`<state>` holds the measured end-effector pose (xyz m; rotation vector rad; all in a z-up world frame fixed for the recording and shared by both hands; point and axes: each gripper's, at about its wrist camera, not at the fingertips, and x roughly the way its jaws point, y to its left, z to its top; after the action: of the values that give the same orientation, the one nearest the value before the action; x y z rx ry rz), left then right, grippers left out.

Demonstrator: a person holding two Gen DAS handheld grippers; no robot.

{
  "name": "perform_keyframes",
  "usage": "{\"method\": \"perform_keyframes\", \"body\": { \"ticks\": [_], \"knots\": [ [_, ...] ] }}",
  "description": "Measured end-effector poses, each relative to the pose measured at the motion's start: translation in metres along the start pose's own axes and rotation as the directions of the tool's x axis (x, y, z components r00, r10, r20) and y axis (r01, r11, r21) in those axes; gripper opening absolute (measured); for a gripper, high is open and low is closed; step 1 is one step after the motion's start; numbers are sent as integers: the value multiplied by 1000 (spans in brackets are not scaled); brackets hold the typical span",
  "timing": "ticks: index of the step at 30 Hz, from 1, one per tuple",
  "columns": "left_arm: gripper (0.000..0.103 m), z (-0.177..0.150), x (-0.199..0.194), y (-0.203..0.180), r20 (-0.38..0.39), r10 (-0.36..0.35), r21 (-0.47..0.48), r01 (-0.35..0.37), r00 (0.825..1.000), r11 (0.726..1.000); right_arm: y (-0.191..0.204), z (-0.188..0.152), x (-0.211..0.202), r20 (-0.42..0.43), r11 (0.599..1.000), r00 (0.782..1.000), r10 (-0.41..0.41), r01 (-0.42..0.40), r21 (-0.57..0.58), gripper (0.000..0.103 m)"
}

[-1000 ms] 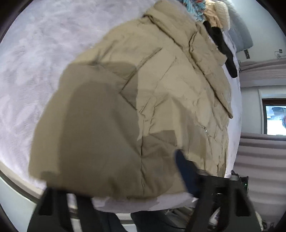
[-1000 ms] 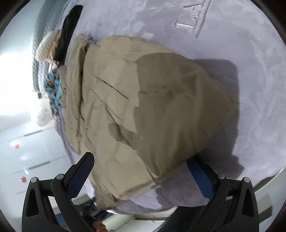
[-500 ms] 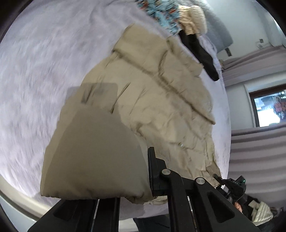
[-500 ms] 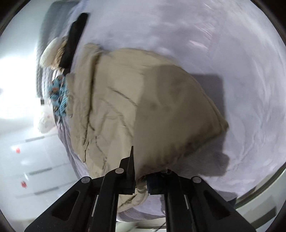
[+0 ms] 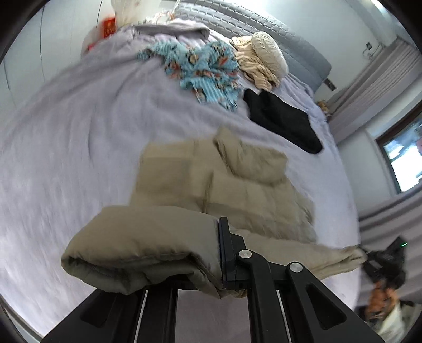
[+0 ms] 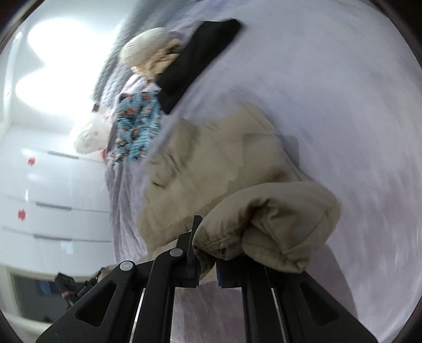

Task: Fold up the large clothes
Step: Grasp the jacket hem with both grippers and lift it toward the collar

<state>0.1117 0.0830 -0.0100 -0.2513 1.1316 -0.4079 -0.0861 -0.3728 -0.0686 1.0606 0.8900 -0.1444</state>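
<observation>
A beige padded jacket [image 5: 216, 190] lies on the lilac bed cover [image 5: 66, 137]. Its near hem is lifted off the bed. My left gripper [image 5: 219, 266] is shut on one bottom corner, and the puffy fabric bulges out to the left of the fingers. In the right wrist view the same jacket [image 6: 211, 163] spreads away towards the headboard. My right gripper [image 6: 205, 261] is shut on the other bottom corner, whose padded fold hangs over to the right of the fingers. The pads themselves are hidden by the cloth.
Beyond the jacket lie a black garment [image 5: 284, 121], a turquoise patterned cloth [image 5: 208, 68] and a cream quilted coat [image 5: 263, 58] by the grey headboard [image 5: 263, 23]. White drawers [image 6: 52, 190] stand beside the bed. A window [image 5: 403, 155] and curtains are at the right.
Both grippers went from open at the jacket's near hem to shut on its bottom corners, then rose and tipped up, lifting the hem; the far end of the bed has come into view.
</observation>
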Motion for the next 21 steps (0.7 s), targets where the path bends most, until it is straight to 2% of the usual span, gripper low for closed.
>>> {"method": "perform_keyframes", "body": {
  "ticks": [3,6,9,13,16,19,21],
  "knots": [
    [11,35,27,-7,12,72,-13,-72,997,997,27,43,22,-23,996,1000,-15,13,-92,9],
    [11,53,63,-1,3,144,-33,-144,990,989,41,87,64,-59,986,997,-58,47,-162,9],
    [11,56,104,4,-18,203,-46,-204,979,978,42,108,105,-80,980,992,-99,84,-181,9],
    [11,59,159,14,-37,269,15,-269,962,963,18,123,158,-84,985,990,-115,102,-139,9],
    [11,62,191,24,-49,272,21,-271,961,962,0,125,189,-77,991,991,-111,104,-89,9],
    [11,64,213,37,-41,241,-6,-241,970,970,-12,129,214,-66,992,992,-106,101,-69,9],
    [12,67,223,39,-27,229,11,-229,973,973,-16,130,225,-51,993,994,-100,97,-62,9]
  ]
}}
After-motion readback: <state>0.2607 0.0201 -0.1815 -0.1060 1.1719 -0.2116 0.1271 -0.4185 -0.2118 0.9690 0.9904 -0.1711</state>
